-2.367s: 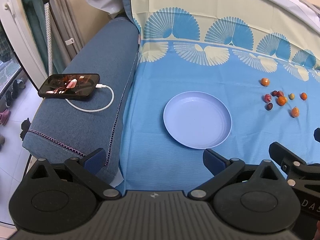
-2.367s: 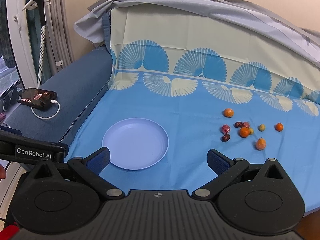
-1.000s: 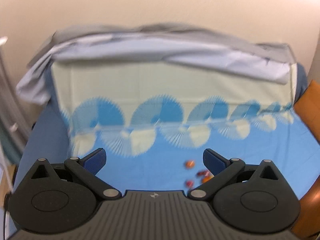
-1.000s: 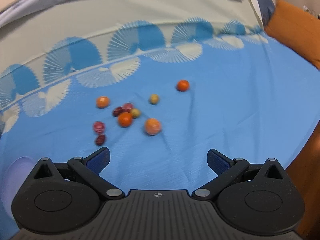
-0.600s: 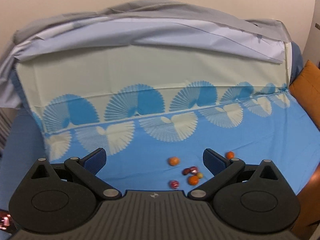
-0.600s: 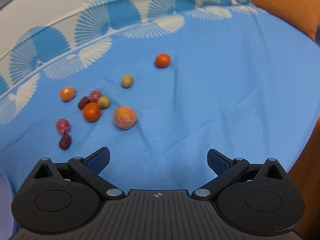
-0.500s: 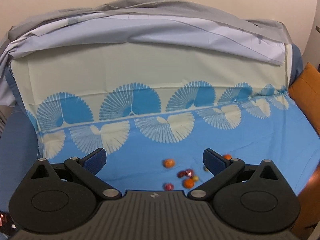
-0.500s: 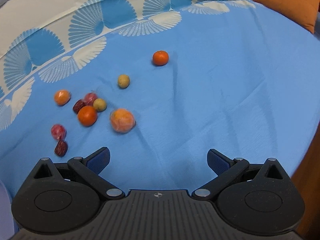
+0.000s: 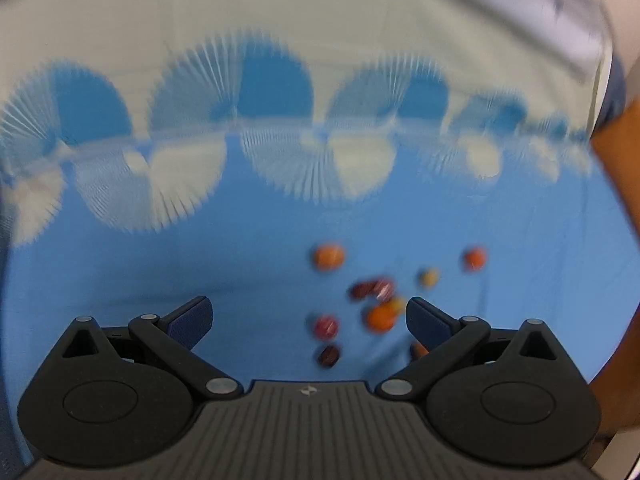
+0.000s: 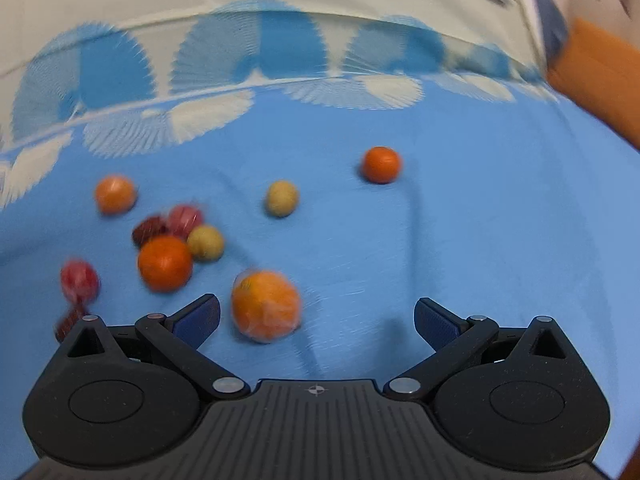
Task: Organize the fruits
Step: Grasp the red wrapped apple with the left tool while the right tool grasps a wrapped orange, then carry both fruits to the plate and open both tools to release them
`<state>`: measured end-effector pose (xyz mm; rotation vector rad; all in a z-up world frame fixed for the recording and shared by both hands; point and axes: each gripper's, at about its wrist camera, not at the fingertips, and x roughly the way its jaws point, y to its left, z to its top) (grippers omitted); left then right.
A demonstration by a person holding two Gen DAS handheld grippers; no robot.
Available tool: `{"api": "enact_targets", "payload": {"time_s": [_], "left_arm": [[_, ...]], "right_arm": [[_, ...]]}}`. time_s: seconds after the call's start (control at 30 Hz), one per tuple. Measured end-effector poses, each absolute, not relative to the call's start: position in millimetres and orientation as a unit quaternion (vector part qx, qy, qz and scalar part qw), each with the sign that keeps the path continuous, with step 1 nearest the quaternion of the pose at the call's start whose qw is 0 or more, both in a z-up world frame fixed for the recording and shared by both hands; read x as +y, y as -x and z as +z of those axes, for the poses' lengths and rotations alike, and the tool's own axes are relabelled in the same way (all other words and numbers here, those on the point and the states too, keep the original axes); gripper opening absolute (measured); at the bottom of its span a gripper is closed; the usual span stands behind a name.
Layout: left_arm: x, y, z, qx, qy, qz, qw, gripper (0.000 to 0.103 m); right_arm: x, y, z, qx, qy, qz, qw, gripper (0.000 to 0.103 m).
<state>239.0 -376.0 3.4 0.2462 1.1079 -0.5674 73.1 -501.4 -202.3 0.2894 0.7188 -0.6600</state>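
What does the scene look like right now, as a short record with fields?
left gripper: open, empty, above the cloth
right gripper: open, empty
nearest fruit: large orange, just ahead of the right gripper, nearer its left finger
other fruit: small oranges, yellow and red pieces scattered on the blue cloth
plate: not in view
image quality: motion blur in both views

I see a bright blue cloth (image 10: 460,240) with a band of white and blue fan shapes at the far side, cream above it. On it lie small round fruits: a pale orange one wrapped in clear film (image 10: 266,306) near me, two deep orange ones (image 10: 165,263) (image 10: 381,164), two dull yellow ones (image 10: 282,198), pinkish-red ones (image 10: 79,280) at left. My gripper pads (image 10: 200,320) are dark blue on black arms. An orange cushion (image 10: 600,80) is at far right.
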Motion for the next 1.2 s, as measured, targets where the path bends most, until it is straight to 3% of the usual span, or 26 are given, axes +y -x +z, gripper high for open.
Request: {"api": "enact_targets", "payload": {"time_s": [0.17,0.33,0.4,0.43,0.47,0.5,0.53,0.57,0.77,0.97,1.2], "left_arm": [[-407.4,-250.5,-117.4,0.528,-0.202,-0.268,0.780,0.102],[-419.9,-252.0,-168.0,0.527,-0.211,-0.293,0.769,0.101],[-419.8,-253.2,-174.6,0.522,-0.215,-0.296,0.770,0.095],[-420.2,-253.5,-174.4,0.524,-0.214,-0.294,0.770,0.084],[-419.7,-254.5,-175.4,0.529,-0.210,-0.293,0.769,0.070],[-419.1,-254.5,-173.9,0.531,-0.205,-0.293,0.768,0.064],[-418.7,-253.6,-171.3,0.525,-0.199,-0.299,0.771,0.037],[-417.2,-252.8,-167.7,0.524,-0.195,-0.309,0.769,0.033],[-400.9,-247.9,-136.0,0.519,-0.184,-0.289,0.783,0.033],[-343.7,-218.8,-70.6,0.497,-0.180,-0.256,0.809,0.033],[-239.8,-155.0,-1.9,0.481,-0.156,-0.220,0.834,0.033]], "right_arm": [[-505.2,-80.6,-212.1,0.353,-0.142,-0.311,0.871,0.103],[-499.9,-83.4,-216.0,0.343,-0.131,-0.319,0.874,0.102],[-497.1,-83.4,-216.6,0.341,-0.122,-0.322,0.875,0.102],[-495.3,-83.6,-215.9,0.340,-0.114,-0.322,0.876,0.099],[-491.2,-81.9,-215.1,0.334,-0.107,-0.314,0.882,0.073],[-487.7,-79.0,-212.7,0.324,-0.105,-0.298,0.892,0.053],[-484.7,-77.7,-211.0,0.320,-0.100,-0.293,0.895,0.039],[-483.4,-77.4,-210.6,0.321,-0.092,-0.296,0.895,0.039],[-490.5,-68.2,-199.5,0.275,-0.093,-0.328,0.899,0.039],[-497.0,-54.5,-189.7,0.258,-0.088,-0.371,0.888,0.039],[-431.2,2.0,-111.5,0.232,-0.116,-0.301,0.918,0.039]]}}
